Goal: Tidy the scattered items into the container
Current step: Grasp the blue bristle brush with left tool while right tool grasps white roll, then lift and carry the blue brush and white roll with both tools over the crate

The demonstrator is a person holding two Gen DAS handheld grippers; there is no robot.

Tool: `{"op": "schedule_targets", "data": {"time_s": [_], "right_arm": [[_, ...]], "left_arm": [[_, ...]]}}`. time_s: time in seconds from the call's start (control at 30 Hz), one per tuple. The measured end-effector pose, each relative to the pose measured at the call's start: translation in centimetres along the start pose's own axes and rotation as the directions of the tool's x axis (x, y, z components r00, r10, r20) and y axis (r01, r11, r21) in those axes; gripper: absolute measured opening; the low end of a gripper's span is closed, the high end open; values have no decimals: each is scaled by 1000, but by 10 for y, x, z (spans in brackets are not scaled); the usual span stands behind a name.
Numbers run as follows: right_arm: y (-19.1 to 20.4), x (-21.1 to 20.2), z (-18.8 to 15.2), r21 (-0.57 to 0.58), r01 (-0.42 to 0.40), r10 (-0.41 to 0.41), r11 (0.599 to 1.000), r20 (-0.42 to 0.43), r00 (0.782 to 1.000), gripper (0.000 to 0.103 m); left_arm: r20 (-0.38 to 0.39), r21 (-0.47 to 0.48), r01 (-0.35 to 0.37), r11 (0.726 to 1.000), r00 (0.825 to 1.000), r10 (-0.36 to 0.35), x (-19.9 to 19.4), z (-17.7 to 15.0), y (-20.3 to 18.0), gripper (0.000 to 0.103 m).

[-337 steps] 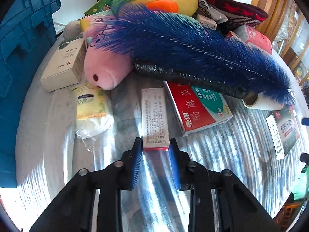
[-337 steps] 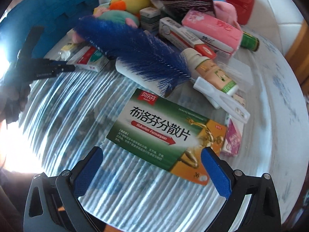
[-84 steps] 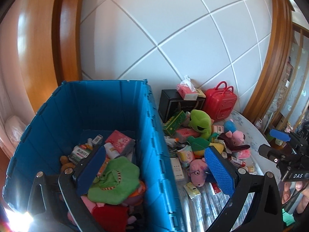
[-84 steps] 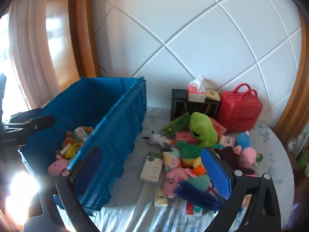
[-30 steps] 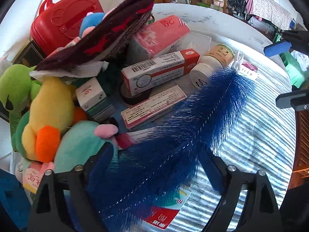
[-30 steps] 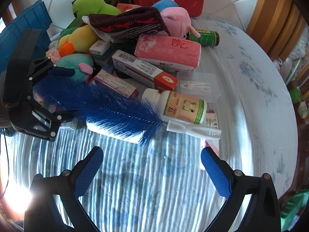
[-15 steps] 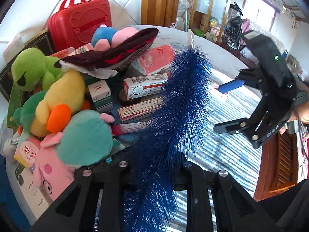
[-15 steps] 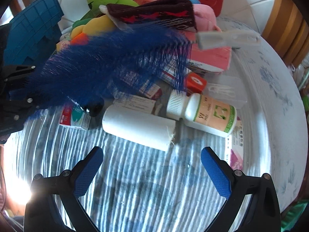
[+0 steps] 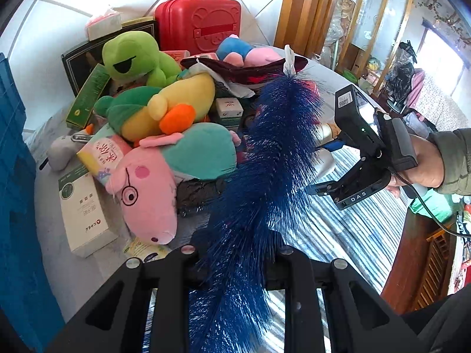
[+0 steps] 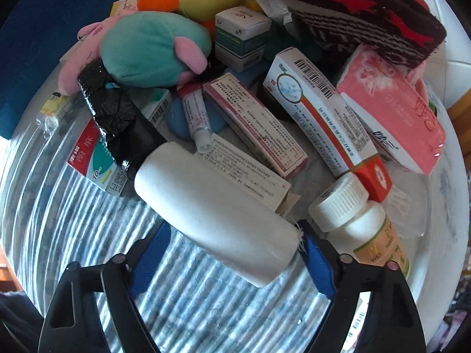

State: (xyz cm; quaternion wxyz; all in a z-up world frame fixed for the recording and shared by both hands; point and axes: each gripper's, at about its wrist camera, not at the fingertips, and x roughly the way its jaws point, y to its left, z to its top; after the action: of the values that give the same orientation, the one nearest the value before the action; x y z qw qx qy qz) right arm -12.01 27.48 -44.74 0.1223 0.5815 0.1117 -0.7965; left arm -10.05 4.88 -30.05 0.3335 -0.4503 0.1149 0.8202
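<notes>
Now we are clamping the blue brush (image 9: 265, 176) in our left gripper (image 9: 235, 267); our right gripper (image 10: 232, 253), jaws just closing, is straddling the white roll (image 10: 212, 209).

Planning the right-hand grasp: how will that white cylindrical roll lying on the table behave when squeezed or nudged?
The white cylindrical roll lies on its side on the striped tablecloth, so a nudge would probably roll it. Its frayed end suggests wound fabric or paper: likely light and slightly squashy. The right gripper fingers straddle its end; the matte surface should grip well.
</notes>
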Motion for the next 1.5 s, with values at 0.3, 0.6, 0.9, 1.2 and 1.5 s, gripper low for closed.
{"op": "schedule_targets", "data": {"time_s": [0.3, 0.6, 0.9, 1.2, 1.5], "right_arm": [[8, -8, -18, -13, -111, 110, 994, -45, 993, 63], [25, 0, -20, -16, -138, 137, 990, -38, 990, 75], [31, 4, -7, -25, -124, 124, 992, 2, 992, 71], [43, -14, -20, -51, -177, 178, 983, 24, 984, 48], [37, -54, -45, 102, -159, 154, 982, 52, 987, 48]], "left_arm": [[-2, -12, 0, 1000, 1000, 0, -3, -5, -5, 21], [-17, -13, -6, 1000, 1000, 6, -4, -9, -8, 21], [-12, -31, -31, 999, 999, 30, -15, -19, -5, 21], [7, -22, -38, 999, 999, 38, -24, -13, -10, 21], [17, -12, -63, 998, 998, 63, -34, -1, -17, 21]]}}
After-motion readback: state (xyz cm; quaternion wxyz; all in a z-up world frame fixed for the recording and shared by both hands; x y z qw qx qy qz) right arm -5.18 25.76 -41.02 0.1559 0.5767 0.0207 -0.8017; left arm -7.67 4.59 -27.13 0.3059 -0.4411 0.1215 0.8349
